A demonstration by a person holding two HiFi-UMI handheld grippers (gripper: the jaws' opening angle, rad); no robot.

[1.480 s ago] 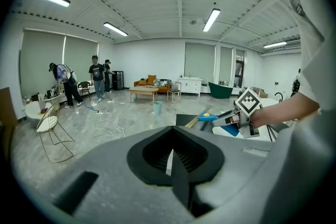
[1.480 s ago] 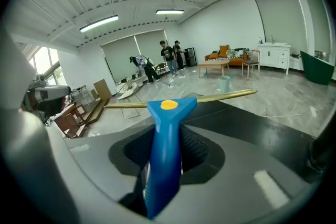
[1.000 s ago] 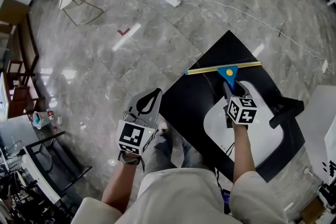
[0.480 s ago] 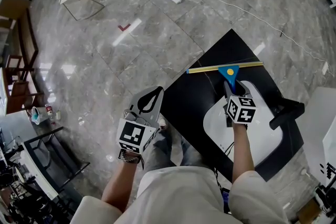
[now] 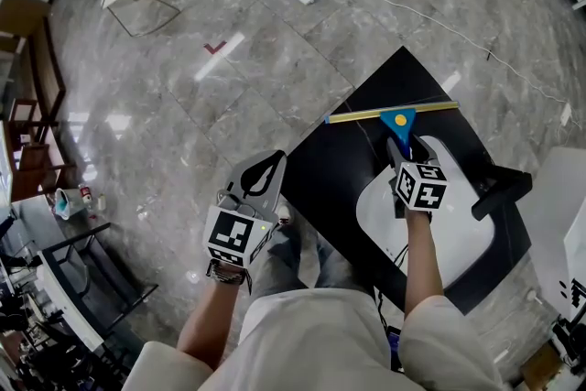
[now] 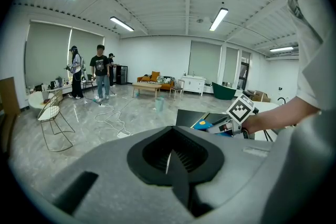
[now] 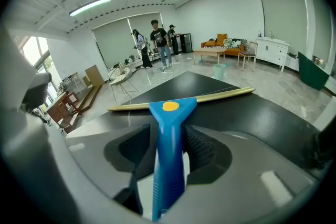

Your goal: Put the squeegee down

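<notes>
Down on a matte black board (image 5: 320, 188), rail outermost: the squeegee (image 5: 397, 122) — long thin brass-coloured bar, blue plastic head shaped like a wedge, narrowing into a slim handle, with a round yellow dot on top. Around that handle, the right gripper (image 5: 401, 153), jaws just been spreading and now wide; ridged black pads clear of the plastic on either side, handle between them but not clamped. Off to the side over glossy grey veined marble floor (image 5: 183, 96), the left gripper (image 5: 260, 175) — smooth grey shell, jaws pressed together on nothing.
</notes>
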